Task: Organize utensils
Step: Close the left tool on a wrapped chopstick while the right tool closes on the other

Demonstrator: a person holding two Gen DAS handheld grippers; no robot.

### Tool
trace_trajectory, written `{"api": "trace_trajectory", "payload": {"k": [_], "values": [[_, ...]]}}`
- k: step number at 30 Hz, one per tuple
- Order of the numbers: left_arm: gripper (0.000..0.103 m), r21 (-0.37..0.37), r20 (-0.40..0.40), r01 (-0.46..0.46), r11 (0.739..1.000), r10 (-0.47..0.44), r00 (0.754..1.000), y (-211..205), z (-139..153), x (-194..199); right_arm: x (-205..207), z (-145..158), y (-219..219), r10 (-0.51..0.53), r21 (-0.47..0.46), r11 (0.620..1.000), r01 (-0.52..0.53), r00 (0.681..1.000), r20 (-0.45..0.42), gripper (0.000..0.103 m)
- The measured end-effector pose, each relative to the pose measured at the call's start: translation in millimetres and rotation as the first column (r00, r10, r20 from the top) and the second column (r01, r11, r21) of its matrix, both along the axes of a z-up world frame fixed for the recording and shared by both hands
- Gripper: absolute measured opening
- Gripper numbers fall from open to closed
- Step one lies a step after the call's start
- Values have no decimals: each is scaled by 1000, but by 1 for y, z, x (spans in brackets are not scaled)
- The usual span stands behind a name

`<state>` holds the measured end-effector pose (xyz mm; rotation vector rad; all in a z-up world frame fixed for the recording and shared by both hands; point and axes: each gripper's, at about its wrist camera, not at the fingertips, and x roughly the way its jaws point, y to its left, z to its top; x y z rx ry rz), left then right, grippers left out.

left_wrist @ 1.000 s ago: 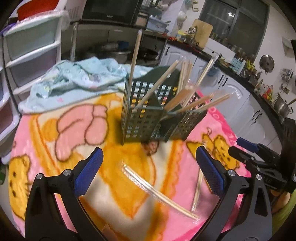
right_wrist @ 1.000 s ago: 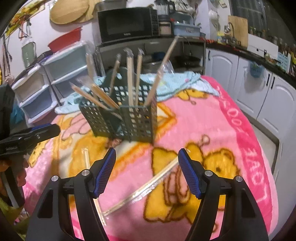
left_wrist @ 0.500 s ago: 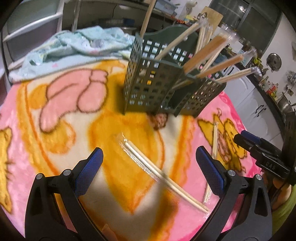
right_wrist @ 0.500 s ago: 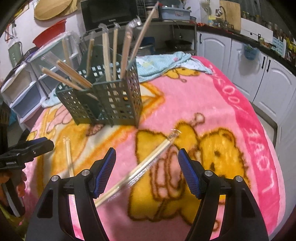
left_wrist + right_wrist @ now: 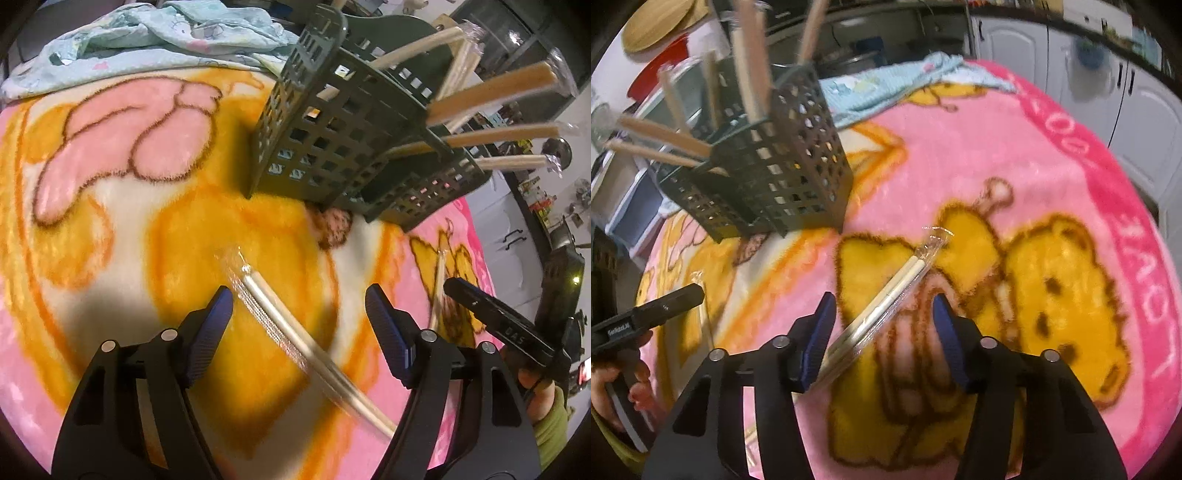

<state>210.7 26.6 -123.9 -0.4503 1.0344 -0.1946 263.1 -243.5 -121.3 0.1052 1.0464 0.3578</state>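
Your left gripper [image 5: 299,314] hangs low over the blanket [image 5: 110,221] with its jaws spread wide, straddling a wrapped pair of chopsticks [image 5: 295,328] that lies flat between the blue pads, touching neither. Your right gripper [image 5: 884,328] is also spread, less widely, around a second wrapped pair [image 5: 886,299]; its left pad [image 5: 818,334] sits just beside the wrapper, and you cannot tell whether they touch. Beyond both, the dark green lattice holder [image 5: 332,122] stands on the blanket with several wrapped chopsticks [image 5: 491,92] leaning out. A pale blue cloth [image 5: 147,33] lies behind it.
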Motion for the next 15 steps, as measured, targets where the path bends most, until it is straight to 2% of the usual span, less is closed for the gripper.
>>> {"api": "trace_trajectory", "payload": {"k": [3,6,11,15], "values": [[64,16,-2,-7,1000,7,1000,1,0,6,11,-9,-1,-15,27,1000,16,999,-43,41],[55,67,6,-13,998,13,1000,0,0,10,18,-12,0,-33,21,999,34,998,-51,34],[28,164,24,-28,986,24,999,-3,0,18,23,-13,-2,-58,12,998,59,996,-65,23],[14,207,38,-38,978,31,999,5,-1,19,20,-14,-6,-70,27,997,72,996,-56,17]]}}
